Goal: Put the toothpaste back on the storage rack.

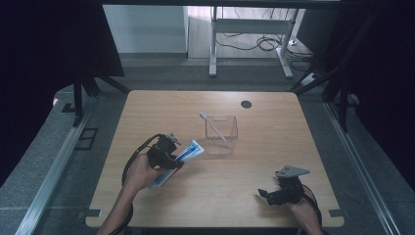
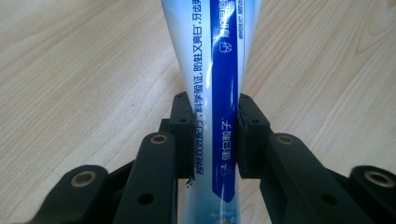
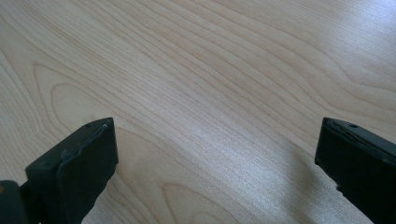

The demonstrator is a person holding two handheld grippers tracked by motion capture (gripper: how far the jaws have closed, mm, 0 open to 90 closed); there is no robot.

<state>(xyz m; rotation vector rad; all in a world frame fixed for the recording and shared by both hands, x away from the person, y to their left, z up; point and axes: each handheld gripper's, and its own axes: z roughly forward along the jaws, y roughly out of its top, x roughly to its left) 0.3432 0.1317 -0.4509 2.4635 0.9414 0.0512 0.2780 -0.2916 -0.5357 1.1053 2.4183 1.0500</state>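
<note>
At the lower left of the high view lies the toothpaste tube (image 1: pixel 177 162), clamped across its middle by our left gripper (image 1: pixel 172 157). Right of it, mid-frame, a toothbrush (image 1: pixel 213 127) already leans in the clear holder (image 1: pixel 221 134); we judge the tube goes there next. Our right gripper (image 1: pixel 267 196), lower right, hangs wide apart over bare table (image 1: pixel 274 127). The tube's cap is hidden.

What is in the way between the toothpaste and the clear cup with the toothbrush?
Nothing visible. The left gripper is shut on the toothpaste tube, and bare table lies between its end and the clear cup.
</note>
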